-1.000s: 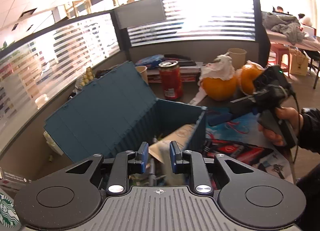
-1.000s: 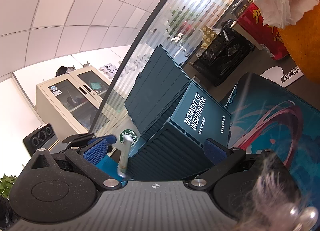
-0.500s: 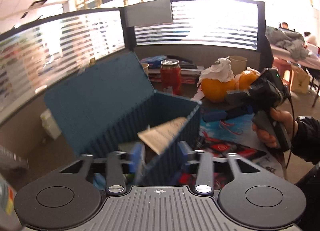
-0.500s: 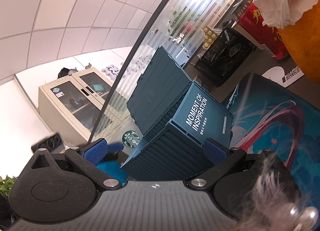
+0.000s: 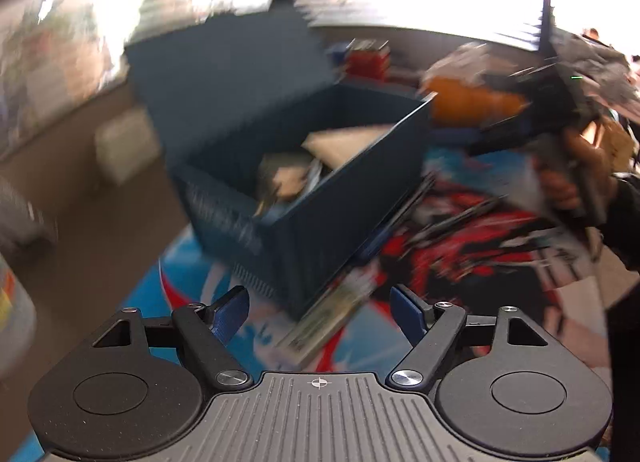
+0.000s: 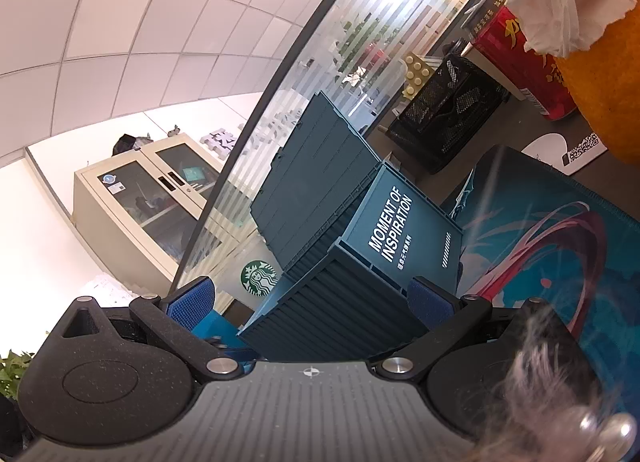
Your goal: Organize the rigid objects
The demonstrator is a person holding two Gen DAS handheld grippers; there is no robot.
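A dark blue ribbed storage box point(image 5: 320, 165) with its lid up stands on a colourful desk mat point(image 5: 460, 246). It holds a tan packet and other blurred items. My left gripper point(image 5: 320, 312) is open and empty, back from the box's near corner, above a flat green-printed packet point(image 5: 328, 322) on the mat. My right gripper point(image 6: 312, 302) is open and empty, close against the box's end wall point(image 6: 400, 238) marked "MOMENT OF INSPIRATION". It also shows in the left wrist view point(image 5: 532, 117), held in a hand at the right.
A red can point(image 6: 520, 57), an orange fruit with white tissue point(image 6: 600, 73) and a black mesh holder point(image 6: 444, 117) stand behind the box. A Starbucks cup point(image 6: 258, 278) is at its left. A striped glass partition rings the desk.
My left gripper opened wide and pulled back from inside the box to in front of it; its view is motion-blurred. The thin utensil seen by the right gripper a second ago is gone.
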